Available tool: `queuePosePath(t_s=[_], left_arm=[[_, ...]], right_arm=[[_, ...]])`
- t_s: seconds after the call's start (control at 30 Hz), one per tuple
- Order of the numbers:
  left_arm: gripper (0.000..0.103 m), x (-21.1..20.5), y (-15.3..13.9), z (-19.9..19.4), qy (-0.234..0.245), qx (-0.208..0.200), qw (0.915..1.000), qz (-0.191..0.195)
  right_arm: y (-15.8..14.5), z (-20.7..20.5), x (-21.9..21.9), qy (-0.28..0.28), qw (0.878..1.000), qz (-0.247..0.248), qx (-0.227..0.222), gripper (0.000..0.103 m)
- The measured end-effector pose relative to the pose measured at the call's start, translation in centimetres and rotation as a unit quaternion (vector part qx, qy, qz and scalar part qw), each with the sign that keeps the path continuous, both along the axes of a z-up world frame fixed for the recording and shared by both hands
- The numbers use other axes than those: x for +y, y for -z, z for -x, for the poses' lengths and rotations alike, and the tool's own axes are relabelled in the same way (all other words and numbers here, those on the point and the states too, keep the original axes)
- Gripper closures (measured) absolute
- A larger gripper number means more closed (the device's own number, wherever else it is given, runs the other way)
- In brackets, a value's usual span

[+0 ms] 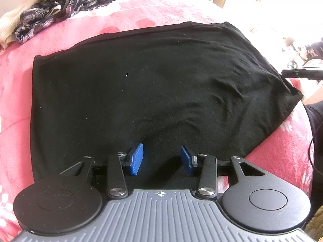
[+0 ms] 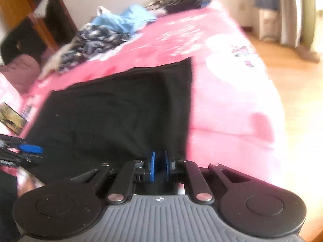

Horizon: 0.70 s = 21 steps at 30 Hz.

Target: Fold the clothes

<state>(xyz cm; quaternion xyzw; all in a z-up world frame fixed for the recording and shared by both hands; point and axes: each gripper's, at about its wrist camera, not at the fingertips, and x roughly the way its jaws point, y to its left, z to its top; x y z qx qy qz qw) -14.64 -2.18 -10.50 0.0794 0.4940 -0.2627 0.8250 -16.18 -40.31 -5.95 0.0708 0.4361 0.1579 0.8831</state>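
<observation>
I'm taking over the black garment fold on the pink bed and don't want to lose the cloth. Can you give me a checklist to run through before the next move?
1. Right tongs gripping the black garment: ok, pads nearly closed with dark cloth between them, at its near right corner.
2. Left tongs gripping: not ok, pads stand apart over the near edge, nothing pinched.
3. Garment spread flat: mostly ok, some wrinkles towards the right side.
4. Fold path clear: ok, the plaid clothes pile lies apart at the far left on the pink blanket.
5. Layers caught by the right tongs: cannot tell, view blurred.
</observation>
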Motion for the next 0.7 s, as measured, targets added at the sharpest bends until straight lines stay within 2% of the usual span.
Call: queuePosePath(t_s=[0.1, 0.2, 0.23, 0.3, 0.33, 0.43, 0.5, 0.6, 0.7], left_arm=[[0.062, 0.0, -0.1, 0.0, 0.002, 0.000, 1.0000, -0.002], [0.062, -0.2, -0.3, 0.0, 0.004, -0.002, 1.0000, -0.003], [0.062, -0.1, -0.3, 0.1, 0.004, -0.003, 1.0000, -0.002], [0.062, 0.1, -0.2, 0.1, 0.002, -0.001, 1.0000, 0.000], [0.062, 0.1, -0.1, 0.1, 0.002, 0.000, 1.0000, 0.001], [0.062, 0.3, 0.1, 0.2, 0.006, 0.000, 1.0000, 0.000], [0.062, 0.4, 0.2, 0.1, 0.009, 0.001, 1.0000, -0.001], [0.061, 0.1, 0.2, 0.0, 0.009, 0.003, 0.9999, -0.005], [0.061, 0.1, 0.0, -0.1, 0.005, 0.002, 1.0000, -0.005]], right_arm=[[-0.5, 0.3, 3.7, -0.059, 0.998, -0.001, -0.020, 0.092], [0.3, 0.0, 7.8, -0.148, 0.989, -0.006, -0.009, 0.092], [0.7, 0.0, 8.1, -0.157, 0.988, 0.001, -0.003, 0.092], [1.6, 0.3, 7.7, -0.157, 0.987, 0.020, 0.008, 0.092], [2.0, 0.4, 6.4, -0.138, 0.990, 0.025, 0.015, 0.093], [1.6, -0.2, 0.2, -0.037, 0.998, -0.014, 0.044, 0.096], [0.1, 0.0, -0.9, -0.013, 1.000, 0.022, 0.015, 0.093], [-0.7, -1.3, 0.8, -0.050, 0.999, 0.010, -0.010, 0.093], [0.4, -3.3, 4.6, -0.123, 0.992, 0.005, -0.010, 0.093]])
